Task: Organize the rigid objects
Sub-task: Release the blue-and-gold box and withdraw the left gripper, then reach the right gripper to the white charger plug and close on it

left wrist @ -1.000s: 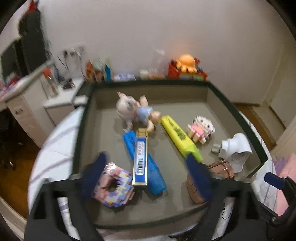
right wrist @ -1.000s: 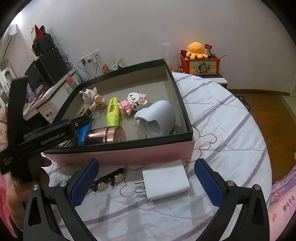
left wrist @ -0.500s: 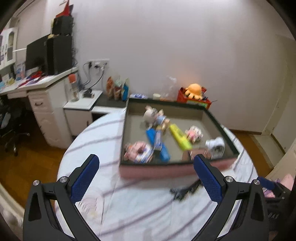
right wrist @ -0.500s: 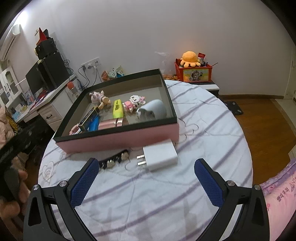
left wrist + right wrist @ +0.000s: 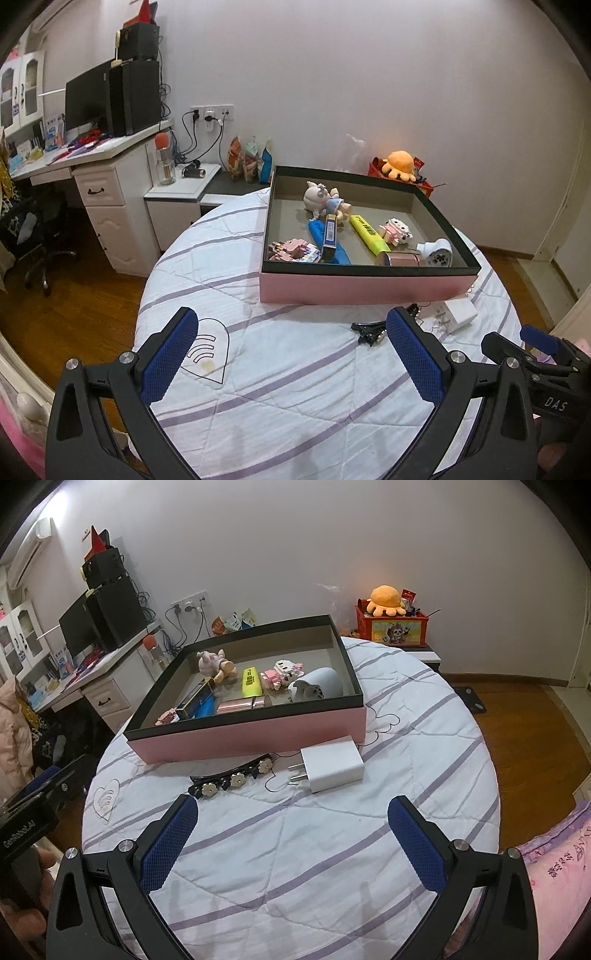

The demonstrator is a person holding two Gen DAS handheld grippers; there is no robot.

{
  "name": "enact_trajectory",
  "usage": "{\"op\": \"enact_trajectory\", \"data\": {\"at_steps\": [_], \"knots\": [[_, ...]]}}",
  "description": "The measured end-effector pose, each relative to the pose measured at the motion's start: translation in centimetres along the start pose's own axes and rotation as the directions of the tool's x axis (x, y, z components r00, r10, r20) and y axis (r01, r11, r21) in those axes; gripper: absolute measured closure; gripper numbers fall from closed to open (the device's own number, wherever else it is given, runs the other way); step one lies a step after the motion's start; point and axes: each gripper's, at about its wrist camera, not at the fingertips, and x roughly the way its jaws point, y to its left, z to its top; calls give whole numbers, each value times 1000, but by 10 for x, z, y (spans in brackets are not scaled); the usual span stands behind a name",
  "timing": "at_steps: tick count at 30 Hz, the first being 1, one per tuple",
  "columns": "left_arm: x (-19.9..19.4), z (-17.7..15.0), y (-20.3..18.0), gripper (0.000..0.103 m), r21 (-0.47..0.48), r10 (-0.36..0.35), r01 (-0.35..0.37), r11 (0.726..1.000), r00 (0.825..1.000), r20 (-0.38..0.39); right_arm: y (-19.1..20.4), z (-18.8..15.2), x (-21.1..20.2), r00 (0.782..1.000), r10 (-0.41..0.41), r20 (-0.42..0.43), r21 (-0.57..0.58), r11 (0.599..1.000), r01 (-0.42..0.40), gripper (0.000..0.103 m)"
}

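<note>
Both grippers, left (image 5: 291, 356) and right (image 5: 291, 843), are held with jaws wide apart and empty. The charger (image 5: 332, 764) and hair clip (image 5: 232, 777) lie on the bed (image 5: 332, 849) beside the box's (image 5: 251, 734) near wall. The charger is judged light, rigid and smooth, best gripped across its flat sides; the thin clip is best pinched at its middle.

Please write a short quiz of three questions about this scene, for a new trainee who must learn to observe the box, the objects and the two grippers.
1. True or false: the white charger lies inside the pink box.
2. Which object lies on the bedspread to the left of the charger in the right wrist view? A) yellow highlighter B) black hair clip C) pig doll
3. Fill in: the jaws of the left gripper and the right gripper are both ____ and hold nothing.

Key: 1. False, it lies on the bedspread in front of the box. 2. B. 3. open.
</note>
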Motion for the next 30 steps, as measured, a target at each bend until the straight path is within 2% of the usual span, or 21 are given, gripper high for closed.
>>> {"op": "enact_trajectory", "data": {"at_steps": [15,24,30], "knots": [[26,-5,-10,0,13,-7,7,1000,999,-50,-25,1,42,994,-86,-71,-51,995,82,0],[45,-1,-14,0,24,-3,4,1000,998,-62,-25,8,72,988,-115,-101,-108,989,104,0],[64,-3,-14,0,23,-6,8,1000,995,-99,-29,15,93,982,-140,-128,-127,984,123,0]]}}
